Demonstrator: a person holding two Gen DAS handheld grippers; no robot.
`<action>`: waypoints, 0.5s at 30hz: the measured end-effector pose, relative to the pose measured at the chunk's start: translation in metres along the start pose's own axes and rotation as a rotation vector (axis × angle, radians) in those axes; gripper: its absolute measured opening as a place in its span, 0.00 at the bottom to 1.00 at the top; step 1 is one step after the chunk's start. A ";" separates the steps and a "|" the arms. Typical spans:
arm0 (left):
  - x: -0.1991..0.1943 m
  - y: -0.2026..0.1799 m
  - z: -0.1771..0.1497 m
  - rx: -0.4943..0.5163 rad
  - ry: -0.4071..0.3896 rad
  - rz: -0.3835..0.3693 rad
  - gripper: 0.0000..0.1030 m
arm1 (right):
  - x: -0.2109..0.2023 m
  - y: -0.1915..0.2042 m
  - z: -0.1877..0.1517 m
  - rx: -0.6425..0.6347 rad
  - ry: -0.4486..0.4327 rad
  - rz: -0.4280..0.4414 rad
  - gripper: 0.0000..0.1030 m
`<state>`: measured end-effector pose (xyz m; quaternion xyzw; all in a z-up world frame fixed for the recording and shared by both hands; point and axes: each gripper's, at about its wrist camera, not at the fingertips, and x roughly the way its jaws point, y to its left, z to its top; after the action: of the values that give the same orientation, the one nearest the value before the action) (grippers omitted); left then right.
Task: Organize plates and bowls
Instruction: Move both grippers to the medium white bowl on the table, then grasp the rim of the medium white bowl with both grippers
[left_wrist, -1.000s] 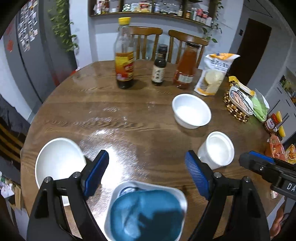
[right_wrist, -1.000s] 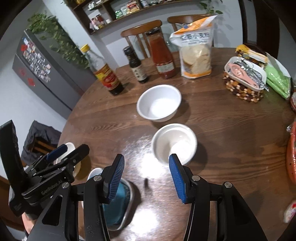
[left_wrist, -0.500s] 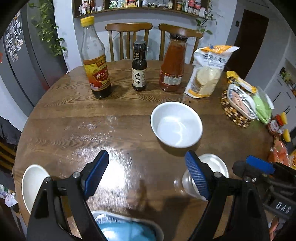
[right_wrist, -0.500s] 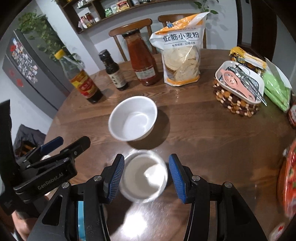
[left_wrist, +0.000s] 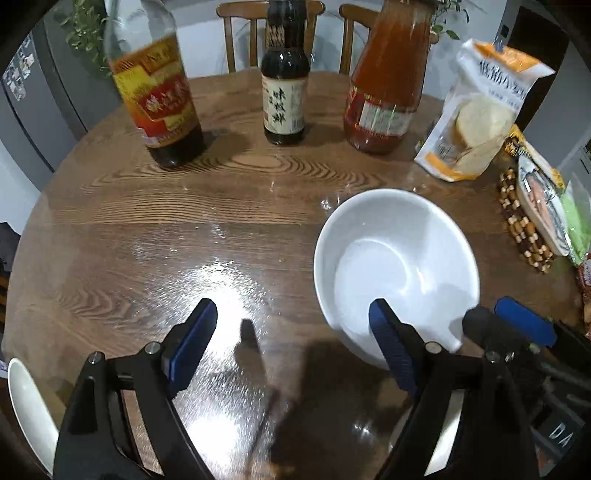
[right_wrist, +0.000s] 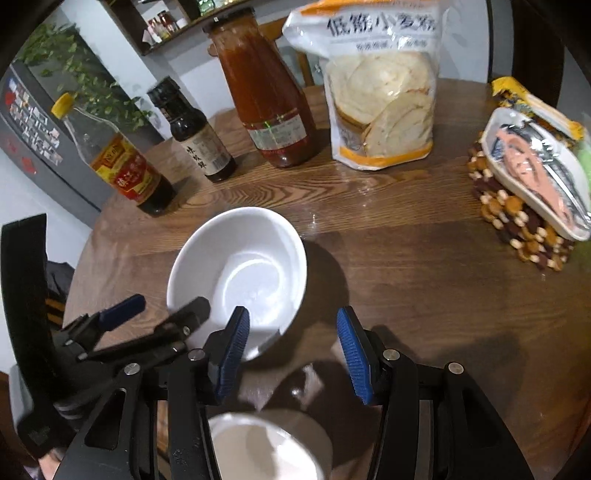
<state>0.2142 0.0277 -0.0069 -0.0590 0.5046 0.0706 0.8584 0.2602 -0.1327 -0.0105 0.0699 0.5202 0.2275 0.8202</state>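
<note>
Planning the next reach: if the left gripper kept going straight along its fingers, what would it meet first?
Probably bare wooden table: nothing lies between the left gripper fingers. The white bowl sits just right of that line, though depth is unclear.

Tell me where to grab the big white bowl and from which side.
Take the white bowl by its thin near rim, coming down from above on the side facing the right gripper, one pad inside and one outside. It stands upright and empty, far wider than those fingers are spread, so a rim pinch probably suits better than spanning it.
</note>
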 end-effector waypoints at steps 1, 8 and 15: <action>0.004 -0.001 0.001 0.005 0.005 0.001 0.81 | 0.004 -0.001 0.002 -0.002 0.012 0.005 0.50; 0.016 -0.006 0.004 0.027 0.023 -0.021 0.44 | 0.021 0.000 0.000 -0.009 0.054 0.042 0.21; 0.015 -0.018 0.004 0.077 0.014 -0.039 0.14 | 0.016 0.003 -0.002 -0.006 0.034 0.040 0.14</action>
<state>0.2279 0.0120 -0.0176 -0.0361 0.5117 0.0338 0.8578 0.2631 -0.1230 -0.0239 0.0739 0.5319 0.2467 0.8067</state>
